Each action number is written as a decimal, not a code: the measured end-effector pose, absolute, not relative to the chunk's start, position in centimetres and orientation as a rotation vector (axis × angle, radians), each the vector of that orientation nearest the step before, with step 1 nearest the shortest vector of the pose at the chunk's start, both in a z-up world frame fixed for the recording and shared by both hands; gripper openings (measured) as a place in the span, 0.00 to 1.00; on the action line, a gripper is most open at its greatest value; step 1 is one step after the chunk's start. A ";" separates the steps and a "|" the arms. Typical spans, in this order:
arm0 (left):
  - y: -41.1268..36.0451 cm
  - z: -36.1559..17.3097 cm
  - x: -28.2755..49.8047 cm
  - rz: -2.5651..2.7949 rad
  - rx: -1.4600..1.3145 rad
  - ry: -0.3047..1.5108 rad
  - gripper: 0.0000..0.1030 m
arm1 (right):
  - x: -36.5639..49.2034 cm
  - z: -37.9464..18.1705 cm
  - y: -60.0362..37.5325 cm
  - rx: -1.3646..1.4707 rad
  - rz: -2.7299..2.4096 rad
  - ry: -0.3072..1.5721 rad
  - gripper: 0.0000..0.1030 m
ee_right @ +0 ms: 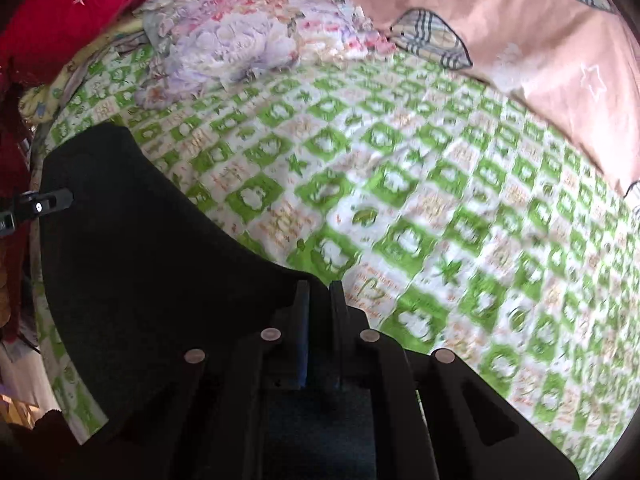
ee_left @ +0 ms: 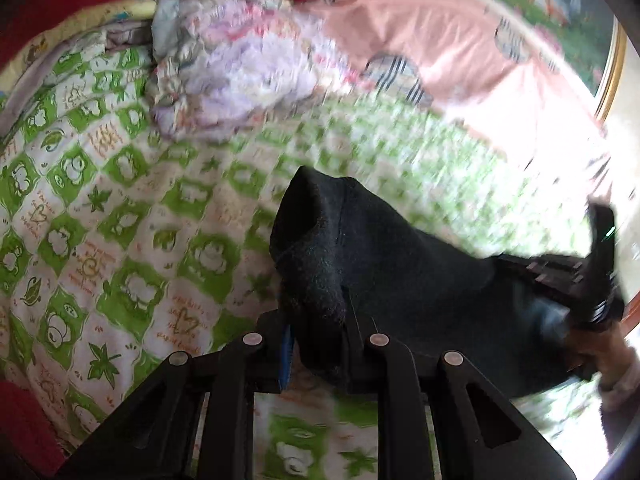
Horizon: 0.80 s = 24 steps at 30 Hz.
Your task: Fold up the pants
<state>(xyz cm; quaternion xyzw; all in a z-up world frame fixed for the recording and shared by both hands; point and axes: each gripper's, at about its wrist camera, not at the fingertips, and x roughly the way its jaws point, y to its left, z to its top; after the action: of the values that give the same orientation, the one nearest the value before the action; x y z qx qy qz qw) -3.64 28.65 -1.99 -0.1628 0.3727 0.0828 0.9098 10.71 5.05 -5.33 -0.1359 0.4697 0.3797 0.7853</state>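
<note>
Black pants (ee_left: 400, 280) pinched between both closed fingers, apparently stretched above green-checked bedspread (ee_right: 400, 200).

Green checked bedspread (ee_right: 440, 200) lies open; crumpled floral bedding (ee_right: 240, 44) blocks its far end.

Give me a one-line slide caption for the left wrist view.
Left tool shut on black pants, lifted over the green-checked quilt; right tool at frame edge.

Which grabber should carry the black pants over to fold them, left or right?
Probably the left gripper. It pinches a bunched corner of the black fleece pants, with open green-and-white quilt ahead. The right gripper is also shut on the cloth and could anchor it.
</note>
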 end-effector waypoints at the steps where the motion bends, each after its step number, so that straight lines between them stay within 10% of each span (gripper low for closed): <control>1: 28.3 -2.8 -3.4 0.191 -0.301 0.793 0.21 | 10.8 -5.9 5.0 -0.279 0.808 1.017 0.10; 7: 27.3 -2.6 -4.1 0.318 -0.144 0.805 0.54 | 11.0 -3.7 1.1 -0.116 0.704 0.979 0.38; 24: 14.6 3.6 -3.0 -0.062 -0.028 0.718 0.62 | 2.6 -0.2 -22.3 0.249 0.327 0.955 0.41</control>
<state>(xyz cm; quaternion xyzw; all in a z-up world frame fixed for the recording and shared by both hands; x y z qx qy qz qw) -3.04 14.63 3.63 -0.0136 0.3515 -0.0305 0.9356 2.55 -22.33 -0.17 0.1190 0.4565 0.1561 0.8678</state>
